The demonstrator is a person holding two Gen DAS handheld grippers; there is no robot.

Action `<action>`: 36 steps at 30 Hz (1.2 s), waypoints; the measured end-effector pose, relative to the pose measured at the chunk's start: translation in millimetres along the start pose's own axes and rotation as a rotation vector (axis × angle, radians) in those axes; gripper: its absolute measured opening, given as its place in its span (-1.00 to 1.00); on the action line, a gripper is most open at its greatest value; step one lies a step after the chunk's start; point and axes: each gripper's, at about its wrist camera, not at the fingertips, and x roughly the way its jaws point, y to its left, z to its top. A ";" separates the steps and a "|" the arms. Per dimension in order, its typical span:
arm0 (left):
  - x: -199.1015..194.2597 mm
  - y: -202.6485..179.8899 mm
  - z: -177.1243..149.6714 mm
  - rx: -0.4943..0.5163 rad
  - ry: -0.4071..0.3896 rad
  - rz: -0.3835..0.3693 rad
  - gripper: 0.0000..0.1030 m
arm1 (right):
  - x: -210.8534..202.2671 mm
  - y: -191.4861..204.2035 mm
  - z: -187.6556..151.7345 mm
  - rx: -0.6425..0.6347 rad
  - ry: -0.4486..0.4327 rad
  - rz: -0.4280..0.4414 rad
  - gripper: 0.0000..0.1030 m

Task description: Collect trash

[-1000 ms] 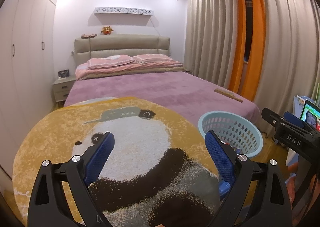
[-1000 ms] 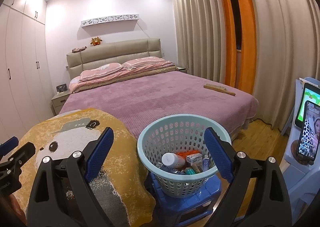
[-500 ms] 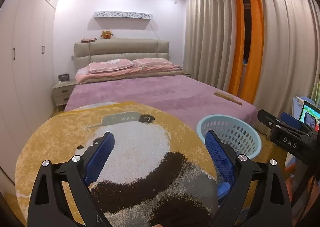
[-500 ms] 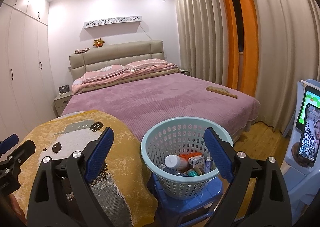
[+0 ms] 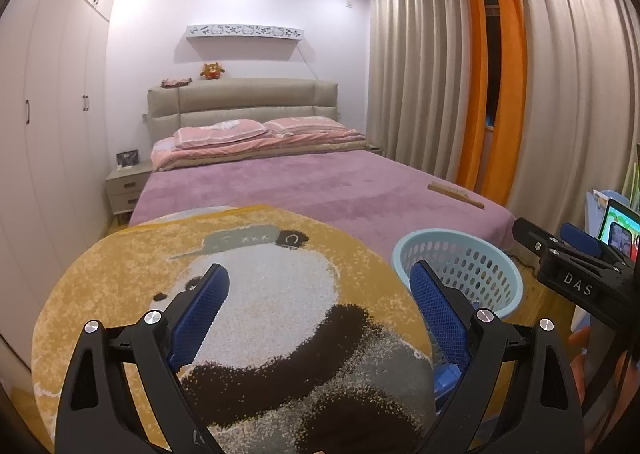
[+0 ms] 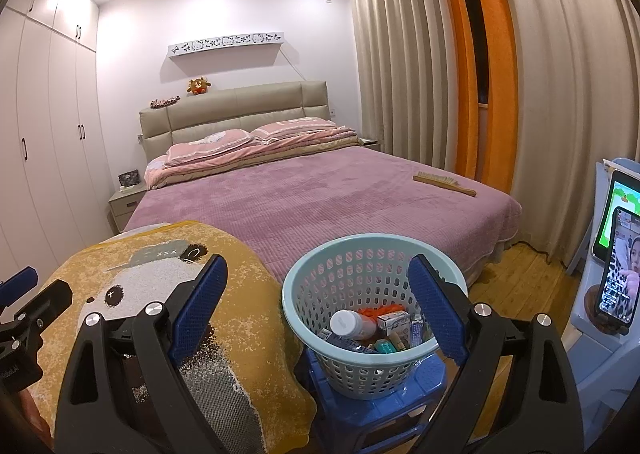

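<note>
A light blue perforated basket (image 6: 320,290) stands on a blue stool (image 6: 384,406) to the right of a round table covered by a yellow panda cloth (image 5: 256,294). In the right wrist view the basket holds trash: a white-capped bottle (image 6: 352,324), a small carton (image 6: 394,321), something orange and several small packets. My left gripper (image 5: 320,310) is open and empty above the panda cloth, with the basket (image 5: 472,258) to its right. My right gripper (image 6: 316,306) is open and empty, above and just in front of the basket.
A bed with a purple cover (image 6: 320,194) lies beyond the table, with a wooden brush (image 6: 444,182) near its right edge. White wardrobes (image 5: 48,134) line the left wall, curtains (image 6: 420,94) the right. A phone (image 6: 618,266) and tablet stand at far right.
Both grippers have risen slightly and pulled back, so table and basket sit lower in view. Both stay open and empty.
</note>
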 end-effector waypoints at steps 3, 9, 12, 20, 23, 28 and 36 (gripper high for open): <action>1.3 -0.1 -0.1 0.004 0.008 0.005 0.74 | 0.1 0.4 0.1 -0.002 0.004 0.001 0.70; 1.3 1.1 0.6 0.005 0.009 0.010 0.74 | 2.6 2.0 1.3 -0.004 0.012 0.010 0.70; 0.7 1.9 0.4 0.005 0.009 0.013 0.74 | 4.0 1.9 1.6 -0.001 0.017 0.014 0.70; 0.0 1.0 1.5 0.012 0.007 0.017 0.74 | 3.1 0.3 2.4 0.002 0.019 0.016 0.70; -3.9 2.5 5.0 0.019 -0.008 0.043 0.74 | 2.8 1.0 4.2 -0.003 0.018 0.019 0.70; -8.8 9.4 13.5 0.018 -0.025 0.067 0.79 | 0.2 5.3 10.2 -0.010 0.005 0.026 0.70; -3.1 26.1 12.4 -0.009 0.003 0.093 0.86 | 2.5 14.1 10.4 -0.028 0.020 0.033 0.70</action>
